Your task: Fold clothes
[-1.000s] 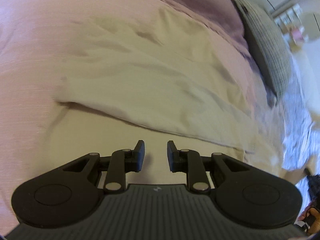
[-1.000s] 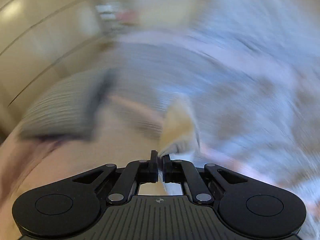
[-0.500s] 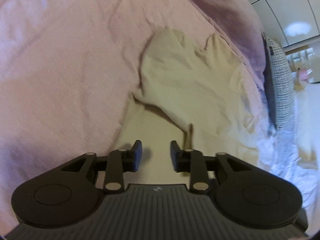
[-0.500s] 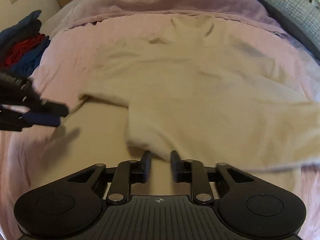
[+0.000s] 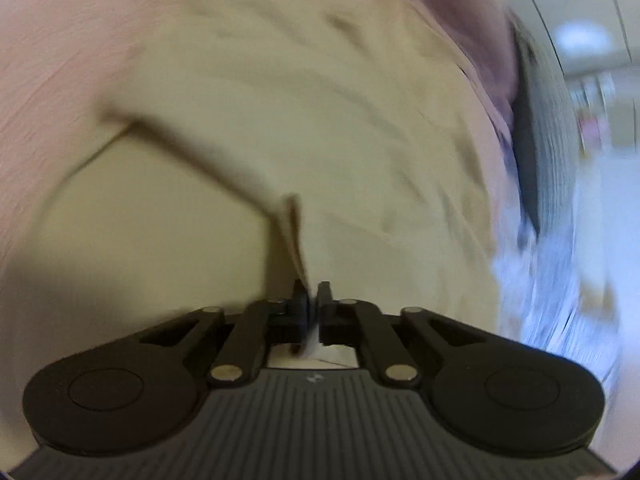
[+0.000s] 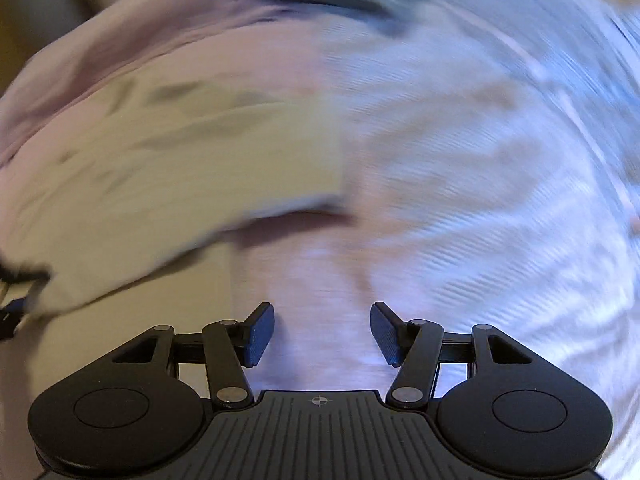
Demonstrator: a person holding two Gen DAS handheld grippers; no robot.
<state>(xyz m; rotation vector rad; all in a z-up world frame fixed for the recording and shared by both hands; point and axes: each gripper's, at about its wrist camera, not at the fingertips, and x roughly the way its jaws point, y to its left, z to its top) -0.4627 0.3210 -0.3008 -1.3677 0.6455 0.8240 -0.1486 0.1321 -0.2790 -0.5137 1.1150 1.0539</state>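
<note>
The black left gripper (image 5: 311,300) was clamped on a raised edge of the cream-coloured cotton garment (image 5: 320,120), which filled the centre of the left wrist view, spread over a pink bedspread (image 5: 48,60). The black right gripper (image 6: 322,332) hung over pale bedding at the lower centre of its frame, its blue-padded jaws opening with nothing between them. A grey striped pillow (image 5: 548,128) lay at the right edge.
</note>
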